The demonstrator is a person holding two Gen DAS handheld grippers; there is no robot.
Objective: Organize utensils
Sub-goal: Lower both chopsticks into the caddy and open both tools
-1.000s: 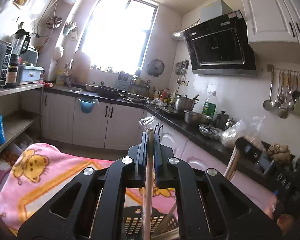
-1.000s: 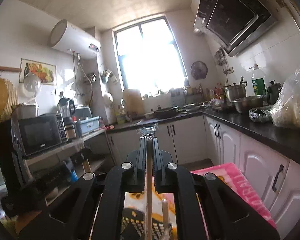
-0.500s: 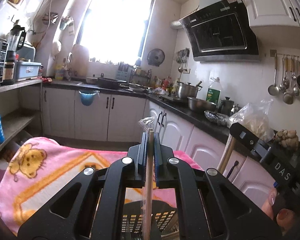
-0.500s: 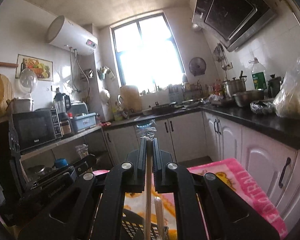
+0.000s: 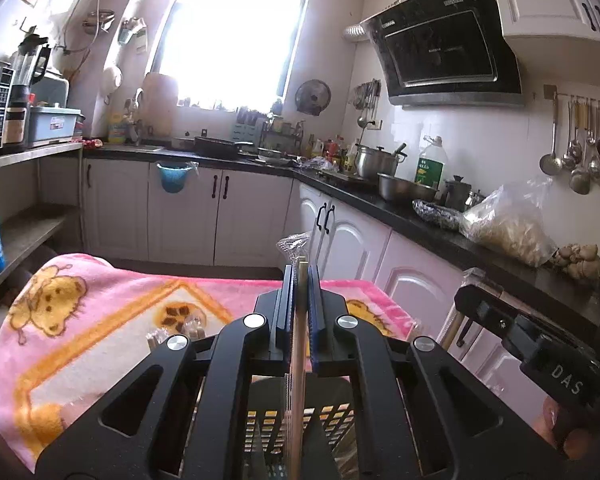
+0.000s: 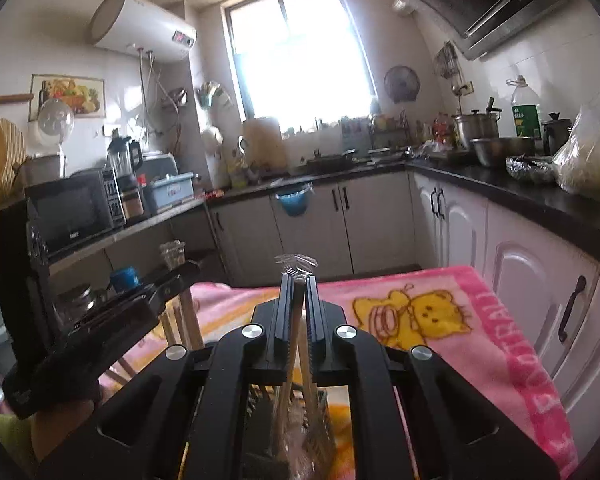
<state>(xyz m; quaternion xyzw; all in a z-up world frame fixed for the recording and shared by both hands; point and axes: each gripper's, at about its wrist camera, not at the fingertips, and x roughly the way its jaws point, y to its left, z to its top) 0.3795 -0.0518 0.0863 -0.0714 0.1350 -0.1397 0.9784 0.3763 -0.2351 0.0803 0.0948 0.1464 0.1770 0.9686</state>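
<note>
My left gripper [image 5: 299, 276] is shut on a pair of wrapped wooden chopsticks [image 5: 297, 364] that hangs down into a black perforated utensil basket [image 5: 300, 424] below it. My right gripper [image 6: 297, 284] is shut on another wrapped pair of chopsticks [image 6: 293, 344], also held upright over the black basket [image 6: 288, 424]. A further chopstick [image 6: 309, 380] stands in the basket beside it. The right gripper shows at the right of the left wrist view [image 5: 540, 344]; the left gripper shows at the left of the right wrist view [image 6: 100, 312]. More wrapped utensils [image 5: 176, 326] lie on the blanket.
A pink cartoon blanket [image 5: 80, 320] covers the table under the basket. White cabinets [image 5: 220, 216] and a black counter [image 5: 440, 220] with pots and bags run behind and to the right. A shelf with a microwave [image 6: 76, 208] stands at left.
Both grippers have tilted downward and lowered with their chopsticks toward the basket; more of the blanket shows. Both stay shut.
</note>
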